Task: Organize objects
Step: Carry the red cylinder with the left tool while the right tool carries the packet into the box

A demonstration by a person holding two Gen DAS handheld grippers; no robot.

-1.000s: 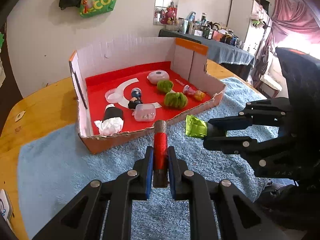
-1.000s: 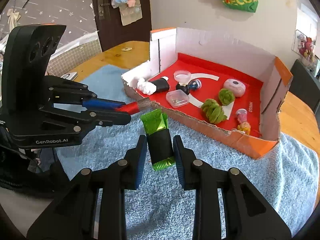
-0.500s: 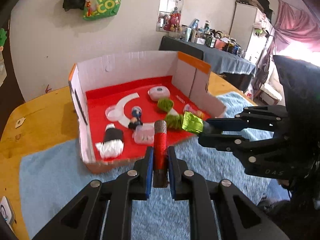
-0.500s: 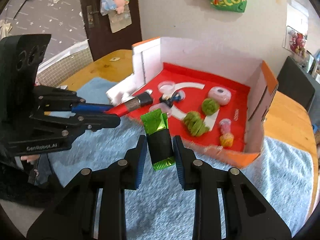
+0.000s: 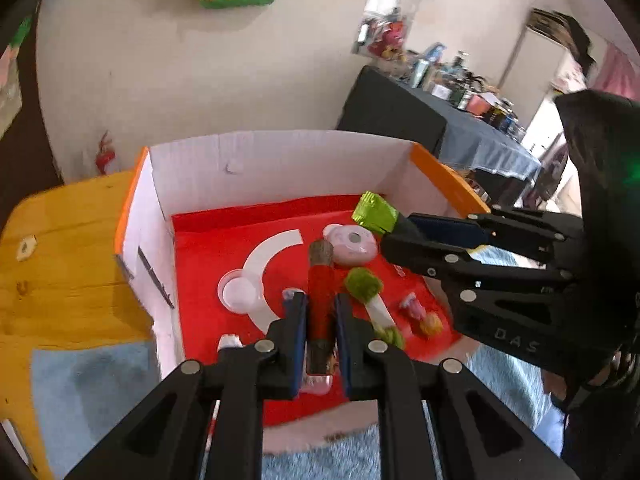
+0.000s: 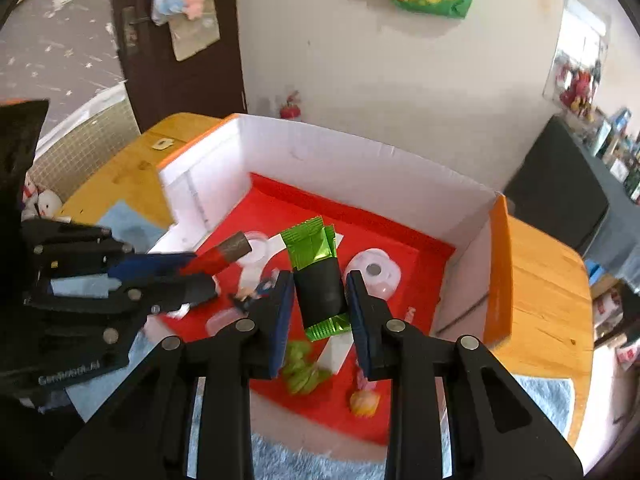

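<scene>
My left gripper (image 5: 320, 312) is shut on a red and brown stick (image 5: 320, 280) and holds it above the red floor of the open cardboard box (image 5: 280, 160). My right gripper (image 6: 320, 292) is shut on a green and black foil packet (image 6: 316, 268), also above the box (image 6: 360, 168). The right gripper shows in the left wrist view (image 5: 400, 232) with the packet's green end (image 5: 374, 213). The left gripper shows in the right wrist view (image 6: 192, 268) with the stick (image 6: 224, 254).
The box holds a pink round case (image 5: 352, 242), a clear lid (image 5: 239, 292), green fluffy balls (image 5: 362, 284), small pink and orange toys (image 5: 420, 314) and a small figure (image 6: 250, 294). The box stands on a blue towel (image 5: 88, 384) on a wooden table (image 5: 60, 272).
Both grippers have risen and moved forward from over the towel to above the box, still holding the stick and the packet.
</scene>
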